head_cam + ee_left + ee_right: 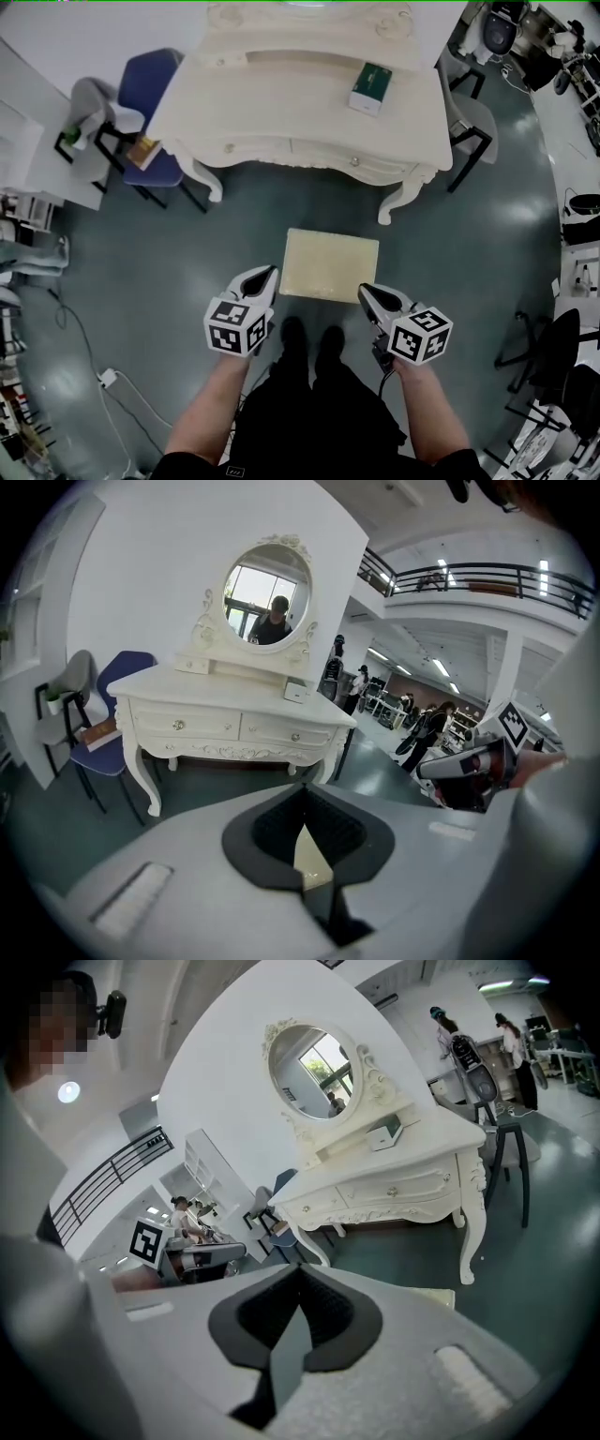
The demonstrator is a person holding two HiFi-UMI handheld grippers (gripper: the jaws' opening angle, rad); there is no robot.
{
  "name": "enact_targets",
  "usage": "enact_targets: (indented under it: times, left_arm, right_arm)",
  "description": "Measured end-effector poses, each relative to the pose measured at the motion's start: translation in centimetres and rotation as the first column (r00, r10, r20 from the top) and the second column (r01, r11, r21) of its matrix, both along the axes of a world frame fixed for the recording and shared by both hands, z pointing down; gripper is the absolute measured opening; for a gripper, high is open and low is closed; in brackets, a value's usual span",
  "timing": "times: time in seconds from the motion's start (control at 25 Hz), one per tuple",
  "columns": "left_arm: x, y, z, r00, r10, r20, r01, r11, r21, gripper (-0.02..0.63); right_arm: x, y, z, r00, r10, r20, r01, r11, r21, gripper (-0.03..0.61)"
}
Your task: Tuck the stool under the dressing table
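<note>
The stool [330, 265], with a cream square top, stands on the dark floor a short way in front of the white dressing table [281, 103]. My left gripper [267, 274] hovers at the stool's near left corner and my right gripper [367, 292] at its near right corner; both are shut and hold nothing. In the left gripper view the shut jaws [305, 803] show a sliver of the stool [311, 855] between them, with the table [234, 726] beyond. The right gripper view looks past its shut jaws [298, 1283] at the stool's edge [436, 1295] and the table [394, 1185].
A green box [371, 88] lies on the tabletop. A blue chair [150, 103] stands at the table's left end, a grey chair [473, 127] at its right. A power strip and cable [106, 378] lie on the floor at left. An office chair [553, 352] stands at right.
</note>
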State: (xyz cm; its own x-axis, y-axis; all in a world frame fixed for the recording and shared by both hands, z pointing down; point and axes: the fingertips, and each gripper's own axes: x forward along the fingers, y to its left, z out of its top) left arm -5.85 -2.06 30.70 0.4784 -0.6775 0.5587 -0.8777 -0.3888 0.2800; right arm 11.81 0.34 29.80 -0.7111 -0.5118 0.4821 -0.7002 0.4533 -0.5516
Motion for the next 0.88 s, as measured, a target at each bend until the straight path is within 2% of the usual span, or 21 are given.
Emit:
enact_targets:
  times: [0.16,0.36,0.64,0.88]
  left_arm:
    - [1.8,-1.0,1.2,1.000,-0.018,0.000,0.018,1.000,-0.002,0.018]
    - [3.4,-0.5,4.9,1.000,-0.008,0.019,0.009,0.999,-0.044,0.018]
    - [5.1,0.2,13.7,1.000,0.000,-0.014,-0.002,0.992,-0.125,0.018]
    - [5.8,-0.1,21.8,1.000,-0.009,-0.029,0.004,0.985,-0.175,0.020]
  right_arm:
    - [0.9,-1.7,1.1,1.000,-0.030,-0.005,0.030,0.999,0.017,0.005]
    - [1.9,-0.7,5.4,0.997,-0.067,-0.035,0.066,0.997,-0.043,0.005]
    - [3.2,0.4,15.0,0.989,-0.086,-0.120,0.070,0.989,-0.127,0.005]
    - [2.7,0.2,22.3,0.988,-0.079,-0.133,0.056,0.985,-0.164,0.006]
